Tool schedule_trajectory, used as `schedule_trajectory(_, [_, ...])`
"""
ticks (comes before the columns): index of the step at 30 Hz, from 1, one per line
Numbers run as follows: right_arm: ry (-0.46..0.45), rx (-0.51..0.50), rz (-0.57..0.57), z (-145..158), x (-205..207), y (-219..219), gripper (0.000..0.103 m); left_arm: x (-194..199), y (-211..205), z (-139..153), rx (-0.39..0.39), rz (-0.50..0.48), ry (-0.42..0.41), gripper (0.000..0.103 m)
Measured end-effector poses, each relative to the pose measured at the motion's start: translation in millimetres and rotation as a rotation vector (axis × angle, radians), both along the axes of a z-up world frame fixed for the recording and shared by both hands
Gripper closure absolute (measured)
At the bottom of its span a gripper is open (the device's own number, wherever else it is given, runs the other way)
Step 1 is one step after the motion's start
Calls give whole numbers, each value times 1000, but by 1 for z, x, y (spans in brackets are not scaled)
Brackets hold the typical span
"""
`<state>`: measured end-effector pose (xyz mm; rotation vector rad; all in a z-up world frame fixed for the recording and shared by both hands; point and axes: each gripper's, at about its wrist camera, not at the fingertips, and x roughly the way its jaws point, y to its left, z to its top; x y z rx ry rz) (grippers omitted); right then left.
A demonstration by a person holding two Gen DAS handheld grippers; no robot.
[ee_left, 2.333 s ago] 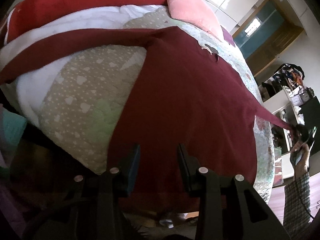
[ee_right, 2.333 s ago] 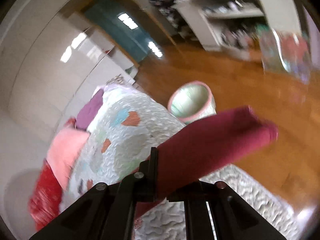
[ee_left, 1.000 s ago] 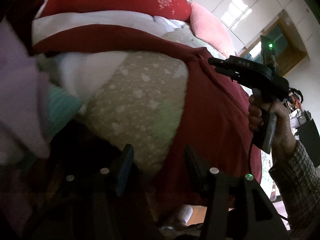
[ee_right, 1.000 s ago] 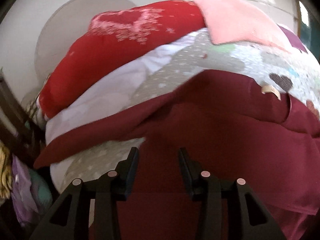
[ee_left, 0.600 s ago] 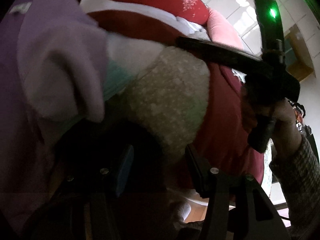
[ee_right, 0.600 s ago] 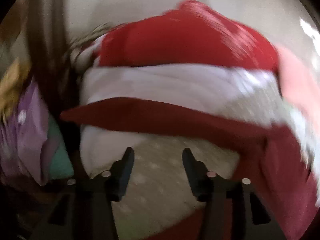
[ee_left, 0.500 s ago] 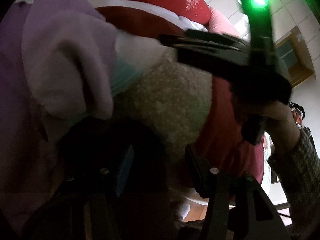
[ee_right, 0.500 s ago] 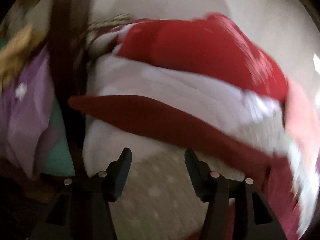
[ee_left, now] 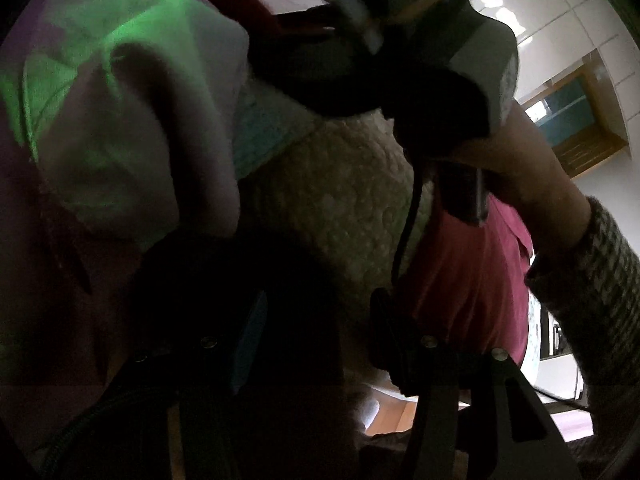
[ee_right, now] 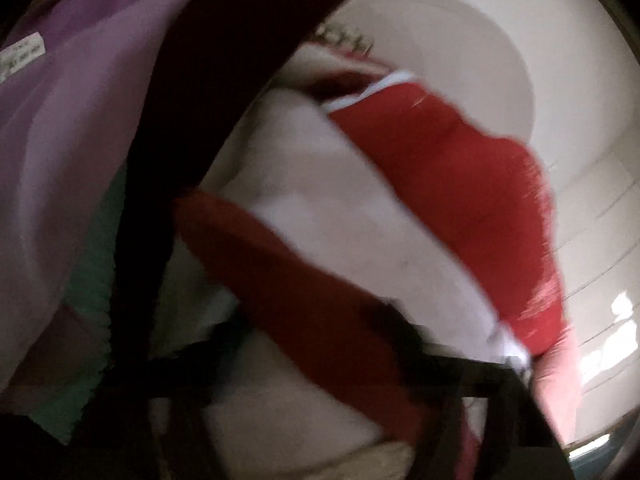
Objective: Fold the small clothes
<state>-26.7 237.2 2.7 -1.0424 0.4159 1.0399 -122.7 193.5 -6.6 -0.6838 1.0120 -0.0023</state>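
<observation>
A dark red long-sleeved garment lies spread on the quilted bed. Its body [ee_left: 472,276] shows at the right of the left wrist view, and its left sleeve [ee_right: 288,276] runs across the blurred right wrist view. My left gripper [ee_left: 316,320] is open and empty, low beside the bed's edge. My right gripper [ee_right: 316,340] reaches over the sleeve; motion blur hides how its jaws stand. The right gripper's body and the hand on it [ee_left: 400,92] fill the top of the left wrist view.
A pile of lilac cloth [ee_left: 100,128] [ee_right: 68,128] and a teal cloth [ee_right: 92,280] hang at the left by a dark wooden post [ee_right: 192,92]. A red pillow [ee_right: 460,184] and white bedding [ee_right: 320,184] lie at the bed's head.
My right gripper let go of the right sleeve, swung across the bed and now reaches down to the left sleeve. My left gripper dropped beside the bed and stays open.
</observation>
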Motion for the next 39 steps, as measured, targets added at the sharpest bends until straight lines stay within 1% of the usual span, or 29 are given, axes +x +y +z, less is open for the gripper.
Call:
schedule_trajectory(1, [33, 20, -34, 4, 4, -2, 86, 7, -3, 2, 4, 2, 1, 50])
schedule_trajectory(2, [74, 66, -73, 13, 10, -5, 93, 8, -3, 2, 9, 3, 1, 50])
schedule_trajectory(3, [105, 95, -103, 21, 16, -9, 93, 9, -4, 4, 14, 4, 1, 50])
schedule_trajectory(5, [176, 209, -195, 51, 35, -26, 93, 10, -7, 10, 20, 2, -6, 50])
schedule_trajectory(6, [195, 248, -226, 62, 42, -34, 93, 11, -9, 13, 26, -1, -11, 50])
schedule_trajectory(8, [239, 351, -324, 93, 68, -66, 93, 12, -12, 18, 33, -6, -19, 50])
schedule_trajectory(10, [274, 460, -475, 123, 103, -115, 93, 13, -15, 22, 37, -15, -26, 50])
schedule_trajectory(12, [312, 545, -609, 140, 133, -164, 93, 15, -21, 24, 41, -25, -29, 50])
schedule_trajectory(13, [335, 592, -700, 146, 152, -199, 93, 17, -25, 26, 42, -34, -29, 50])
schedule_trajectory(15, [367, 661, -855, 149, 181, -263, 93, 24, -32, 26, 46, -48, -24, 50])
schedule_trajectory(17, [377, 707, -1018, 140, 197, -335, 93, 27, -39, 27, 52, -63, -19, 50])
schedule_trajectory(19, [358, 706, -1123, 128, 203, -386, 92, 32, -50, 30, 62, -78, -13, 50])
schedule_trajectory(20, [334, 681, -1183, 117, 205, -412, 91, 32, -52, 32, 68, -82, -12, 50])
schedule_trajectory(22, [284, 609, -1301, 94, 206, -452, 78, 37, -62, 35, 85, -94, -12, 50])
schedule_trajectory(23, [272, 582, -1343, 86, 204, -466, 68, 36, -62, 35, 91, -99, -11, 50])
schedule_trajectory(24, [272, 568, -1379, 78, 201, -481, 63, 39, -67, 35, 98, -105, -8, 50])
schedule_trajectory(26, [297, 593, -1423, 68, 194, -512, 58, 41, -74, 36, 110, -113, 1, 49])
schedule_trajectory(27, [304, 616, -1440, 66, 188, -524, 55, 44, -77, 36, 117, -114, 5, 49])
schedule_trajectory(29, [322, 678, -1446, 69, 181, -541, 52, 48, -82, 38, 129, -113, 7, 49])
schedule_trajectory(31, [311, 715, -1451, 73, 176, -551, 49, 53, -89, 43, 148, -115, 0, 49])
schedule_trajectory(33, [285, 782, -1449, 82, 163, -560, 48, 57, -93, 46, 167, -123, -5, 49])
schedule_trajectory(35, [285, 834, -1416, 90, 157, -557, 48, 63, -98, 49, 183, -136, -9, 49])
schedule_trajectory(36, [300, 852, -1386, 93, 158, -553, 48, 69, -102, 53, 192, -143, -14, 49])
schedule_trajectory(37, [323, 856, -1347, 94, 163, -545, 48, 73, -105, 56, 199, -149, -21, 49])
schedule_trajectory(39, [353, 828, -1277, 94, 175, -526, 48, 83, -113, 65, 214, -160, -44, 49])
